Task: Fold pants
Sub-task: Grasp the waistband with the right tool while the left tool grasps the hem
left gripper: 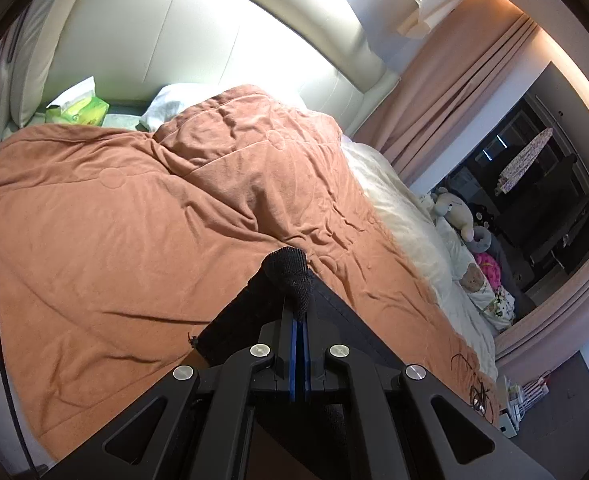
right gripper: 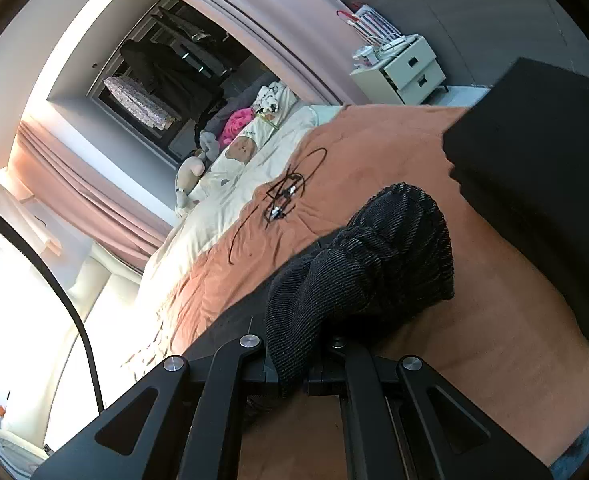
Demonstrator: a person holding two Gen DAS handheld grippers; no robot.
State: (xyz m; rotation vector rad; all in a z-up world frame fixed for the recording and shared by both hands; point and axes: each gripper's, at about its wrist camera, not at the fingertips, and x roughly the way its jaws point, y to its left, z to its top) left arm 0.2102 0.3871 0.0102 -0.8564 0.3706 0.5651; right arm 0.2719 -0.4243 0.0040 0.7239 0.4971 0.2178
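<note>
The pants are black ribbed fabric. In the left wrist view a bunch of the pants (left gripper: 288, 276) sticks out past the fingertips, and more black cloth spreads to both sides below it. My left gripper (left gripper: 299, 312) is shut on this fabric, its blue pads (left gripper: 294, 356) pressed together. In the right wrist view a thick wad of the pants (right gripper: 374, 256) bulges over my right gripper (right gripper: 294, 364), which is shut on it; the wad hides the fingertips. Both grippers hang above the orange blanket (left gripper: 134, 220).
The orange blanket (right gripper: 374, 140) covers the bed, with a tangled black cable (right gripper: 284, 196) on it. A cream duvet (left gripper: 414, 220) and plush toys (left gripper: 458, 208) line the window side. A white nightstand (right gripper: 402, 68) stands beyond. A dark block-like shape (right gripper: 534, 180) lies at the right.
</note>
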